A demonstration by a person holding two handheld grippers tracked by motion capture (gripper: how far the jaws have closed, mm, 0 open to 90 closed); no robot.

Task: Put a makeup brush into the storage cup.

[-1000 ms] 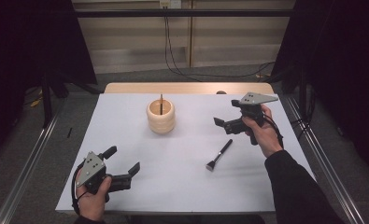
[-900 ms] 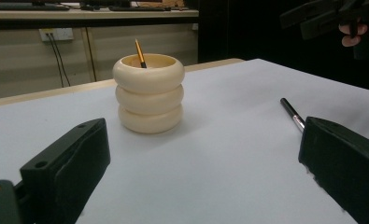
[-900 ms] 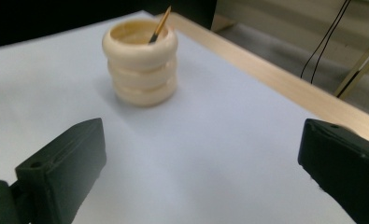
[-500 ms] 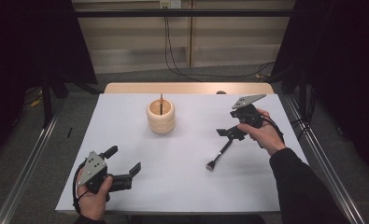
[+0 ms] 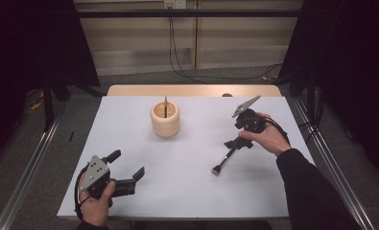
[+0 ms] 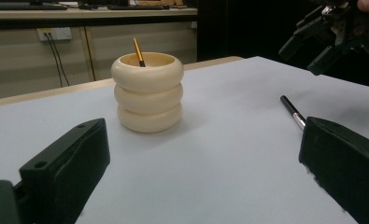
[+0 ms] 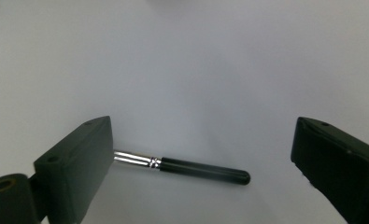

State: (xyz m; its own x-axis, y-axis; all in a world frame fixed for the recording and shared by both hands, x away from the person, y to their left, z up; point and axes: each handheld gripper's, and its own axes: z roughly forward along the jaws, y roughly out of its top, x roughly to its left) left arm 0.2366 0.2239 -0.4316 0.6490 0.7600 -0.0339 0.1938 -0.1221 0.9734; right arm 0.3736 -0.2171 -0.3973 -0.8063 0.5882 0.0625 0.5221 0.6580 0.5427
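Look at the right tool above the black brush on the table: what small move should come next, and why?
Probably lower the right tool and close it on the brush. Its jaws stand open, the brush handle lies flat on the white table between them, and nothing grips it yet. The ribbed cup already holds another brush.

brush (image 5: 225,159): slim makeup brush, black handle, silver ferrule, dark bristle head
brush pose: lying flat on white table cover (image 5: 187,187), angled, bristle end toward person, handle end pointing away
brush place: right half of table, well apart from holder; in the right gripper view (image 7: 201,169) its handle lies between the wide-apart jaws, untouched
holder (image 5: 165,118): cream, three stacked rings, upright, table centre-back
stick in holder (image 6: 138,52): thin orange-brown handle, leaning, tip above rim
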